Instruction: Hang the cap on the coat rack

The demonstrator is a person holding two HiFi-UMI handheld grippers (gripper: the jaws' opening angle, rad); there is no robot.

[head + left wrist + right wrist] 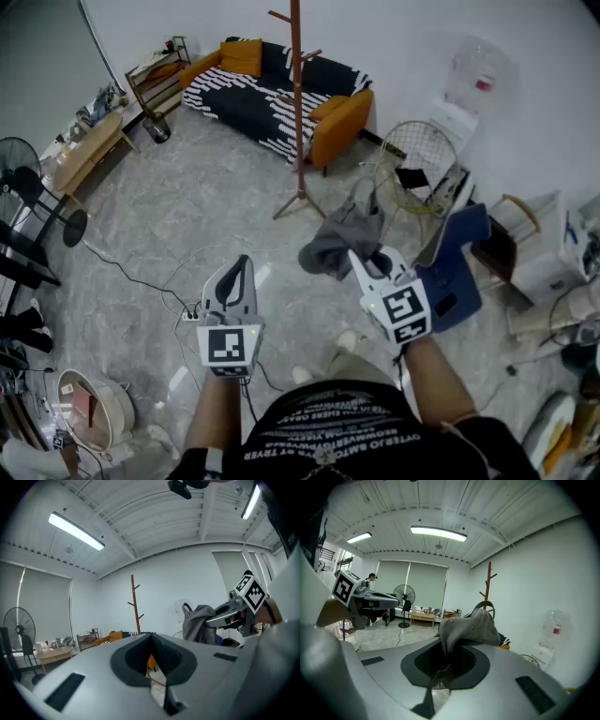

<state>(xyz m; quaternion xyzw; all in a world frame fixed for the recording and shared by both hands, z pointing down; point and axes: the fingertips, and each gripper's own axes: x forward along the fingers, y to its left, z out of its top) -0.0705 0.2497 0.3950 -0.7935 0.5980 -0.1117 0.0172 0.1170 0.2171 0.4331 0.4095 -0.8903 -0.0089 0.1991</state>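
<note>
A grey cap (339, 240) hangs crumpled from my right gripper (356, 257), whose jaws are shut on its fabric. In the right gripper view the cap (472, 624) bulges above the pinched jaws, and a strap loop stands behind it. The brown wooden coat rack (297, 112) stands ahead on the floor in front of the sofa, well beyond the cap. It also shows as a thin pole, the coat rack (135, 605), in the left gripper view. My left gripper (241, 265) is held lower left of the cap, shut with nothing in it.
A striped sofa with orange cushions (267, 92) stands behind the rack. A wire basket (414, 157), a blue chair (461, 264) and a water dispenser (473, 82) crowd the right. A floor fan (26, 183), a low wooden table (86, 150) and floor cables (187, 312) lie left.
</note>
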